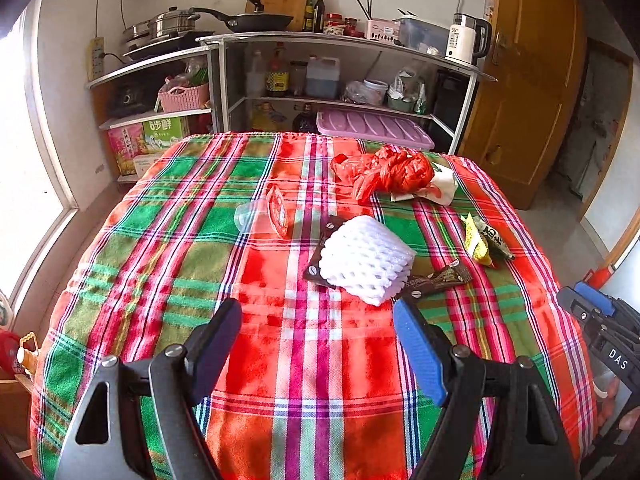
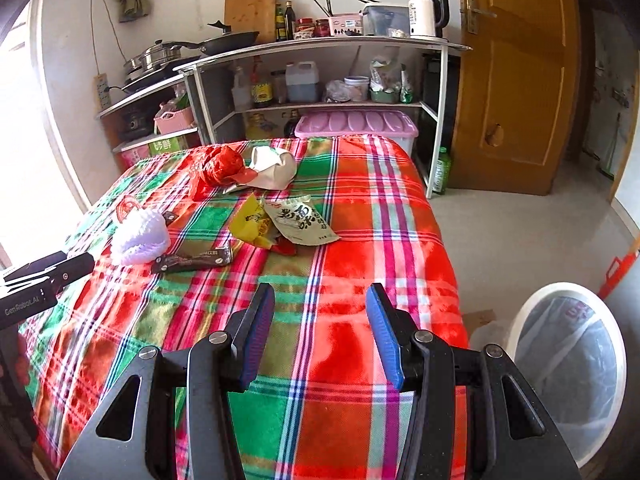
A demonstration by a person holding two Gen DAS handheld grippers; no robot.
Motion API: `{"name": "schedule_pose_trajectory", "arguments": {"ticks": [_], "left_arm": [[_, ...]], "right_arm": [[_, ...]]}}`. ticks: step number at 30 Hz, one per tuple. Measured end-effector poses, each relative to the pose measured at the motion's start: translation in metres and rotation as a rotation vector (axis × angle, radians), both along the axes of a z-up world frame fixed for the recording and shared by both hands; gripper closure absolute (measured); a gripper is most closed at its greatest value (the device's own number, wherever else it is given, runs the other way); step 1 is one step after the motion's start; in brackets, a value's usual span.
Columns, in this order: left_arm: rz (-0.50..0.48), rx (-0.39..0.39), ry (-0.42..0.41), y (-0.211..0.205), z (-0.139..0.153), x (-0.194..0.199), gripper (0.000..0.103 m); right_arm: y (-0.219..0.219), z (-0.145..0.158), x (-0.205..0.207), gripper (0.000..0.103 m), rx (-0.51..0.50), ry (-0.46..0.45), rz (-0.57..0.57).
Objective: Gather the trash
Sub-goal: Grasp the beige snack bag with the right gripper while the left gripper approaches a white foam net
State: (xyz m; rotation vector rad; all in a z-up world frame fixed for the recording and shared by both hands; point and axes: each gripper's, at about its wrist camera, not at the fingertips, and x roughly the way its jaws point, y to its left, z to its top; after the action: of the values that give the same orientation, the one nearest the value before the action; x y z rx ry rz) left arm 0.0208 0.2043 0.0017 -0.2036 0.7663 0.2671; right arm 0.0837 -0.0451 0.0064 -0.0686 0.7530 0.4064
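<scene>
Trash lies on a plaid-covered table (image 1: 304,360): a white foam fruit net (image 1: 366,260), a dark wrapper (image 1: 434,280) beside it, a clear cup with a red lid (image 1: 266,216), a red plastic bag (image 1: 390,172), white paper (image 1: 442,188) and a yellow snack packet (image 1: 482,240). My left gripper (image 1: 318,320) is open and empty, just short of the foam net. My right gripper (image 2: 320,306) is open and empty over the table's near right part, short of a beige snack bag (image 2: 300,222). A white bin (image 2: 568,364) with a clear liner stands on the floor at right.
A metal shelf unit (image 1: 340,44) with pans, bottles and a kettle stands behind the table. A purple-lidded box (image 1: 374,128) sits under it. A wooden door (image 2: 516,72) is at right, with open floor (image 2: 520,240) beside the table. A green bottle (image 2: 440,170) stands by the shelf leg.
</scene>
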Motion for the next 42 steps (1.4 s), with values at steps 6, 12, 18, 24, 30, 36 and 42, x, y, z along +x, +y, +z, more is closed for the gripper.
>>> {"name": "schedule_pose_trajectory", "arguments": {"ticks": [6, 12, 18, 24, 30, 36, 42], "left_arm": [[-0.013, -0.03, 0.018, 0.006, -0.007, 0.019, 0.023], [-0.044, -0.059, 0.017, 0.005, -0.01, 0.042, 0.021], [-0.036, -0.055, 0.03, 0.009, -0.016, 0.059, 0.02], [-0.036, -0.051, 0.04, 0.012, -0.024, 0.065, 0.02], [-0.039, -0.092, 0.035, 0.013, -0.029, 0.07, 0.02], [-0.02, -0.128, 0.027, 0.019, -0.033, 0.072, 0.02], [-0.034, -0.144, 0.02, 0.019, -0.035, 0.073, 0.032]], "right_arm": [[0.02, -0.004, 0.026, 0.054, -0.019, 0.005, 0.015], [0.034, -0.006, 0.057, 0.054, -0.017, 0.01, 0.032], [0.049, -0.016, 0.085, 0.054, -0.039, 0.045, 0.061], [0.056, -0.024, 0.099, 0.054, -0.062, 0.063, 0.087], [0.059, -0.033, 0.108, 0.054, -0.067, 0.098, 0.086], [0.058, -0.037, 0.109, 0.054, -0.064, 0.111, 0.075], [0.054, -0.039, 0.112, 0.071, -0.06, 0.127, 0.045]]}}
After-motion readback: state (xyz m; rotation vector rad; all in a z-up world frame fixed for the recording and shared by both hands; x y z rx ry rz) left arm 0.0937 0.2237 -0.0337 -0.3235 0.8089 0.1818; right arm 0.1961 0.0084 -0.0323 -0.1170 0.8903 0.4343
